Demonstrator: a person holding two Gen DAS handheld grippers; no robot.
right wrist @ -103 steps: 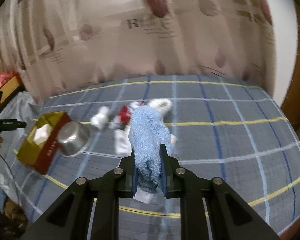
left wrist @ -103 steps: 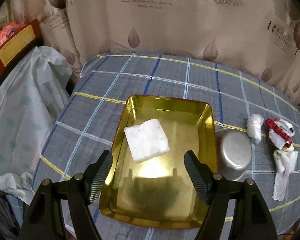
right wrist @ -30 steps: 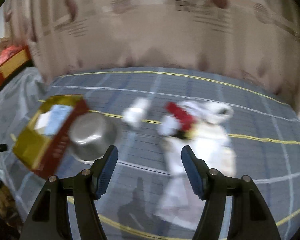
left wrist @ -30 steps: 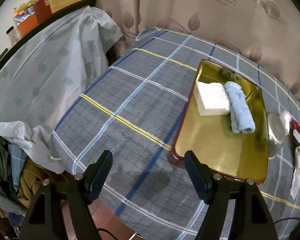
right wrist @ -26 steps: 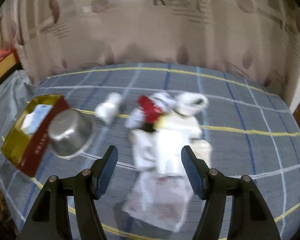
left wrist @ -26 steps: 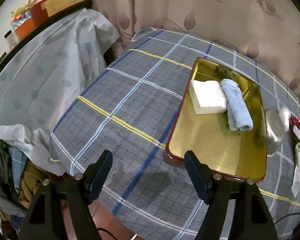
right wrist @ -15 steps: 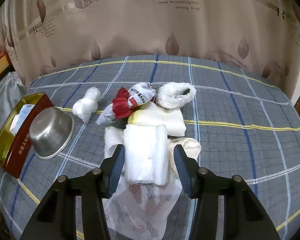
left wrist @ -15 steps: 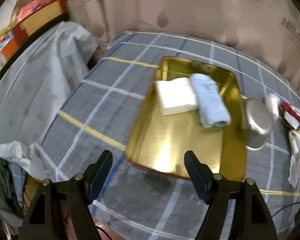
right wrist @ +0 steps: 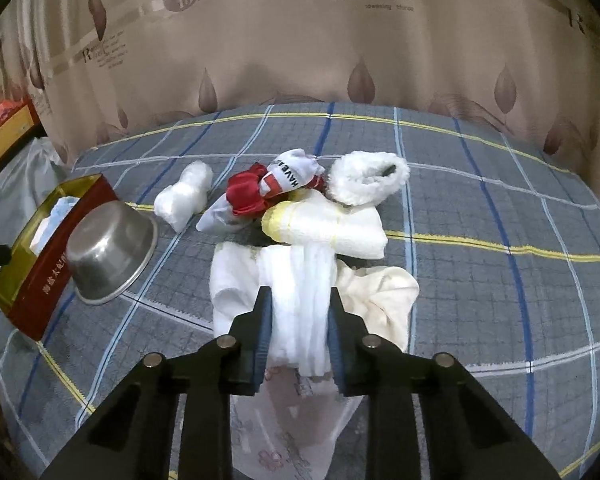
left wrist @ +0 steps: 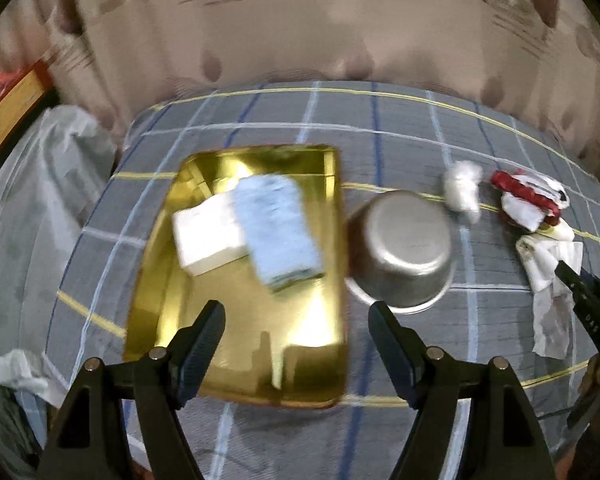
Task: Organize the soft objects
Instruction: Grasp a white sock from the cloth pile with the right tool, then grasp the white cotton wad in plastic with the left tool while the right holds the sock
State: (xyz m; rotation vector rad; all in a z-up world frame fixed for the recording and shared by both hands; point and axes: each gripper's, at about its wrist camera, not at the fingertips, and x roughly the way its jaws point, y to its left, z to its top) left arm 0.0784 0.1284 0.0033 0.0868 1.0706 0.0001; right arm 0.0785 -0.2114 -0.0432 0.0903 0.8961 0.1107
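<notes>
A shiny gold rectangular metal tray (left wrist: 236, 344) is sitting on a grey plaid cloth (left wrist: 412, 136), holding a white foam block (left wrist: 206, 236) touching a rolled pale blue towel (left wrist: 278, 226). The left gripper (left wrist: 294, 332) is hovering above, its fingers spread apart, beside an upturned steel bowl (left wrist: 404, 250).

Left view overlooks the gold tray (left wrist: 236, 368); right view, closer, shares the bowl (right wrist: 108, 248).

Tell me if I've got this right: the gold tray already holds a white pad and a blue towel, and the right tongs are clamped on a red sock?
Not quite. The gold tray does hold the white pad and blue towel, but the right wrist view shows the right tongs clamped on a white folded cloth. The red sock lies untouched farther back.
</notes>
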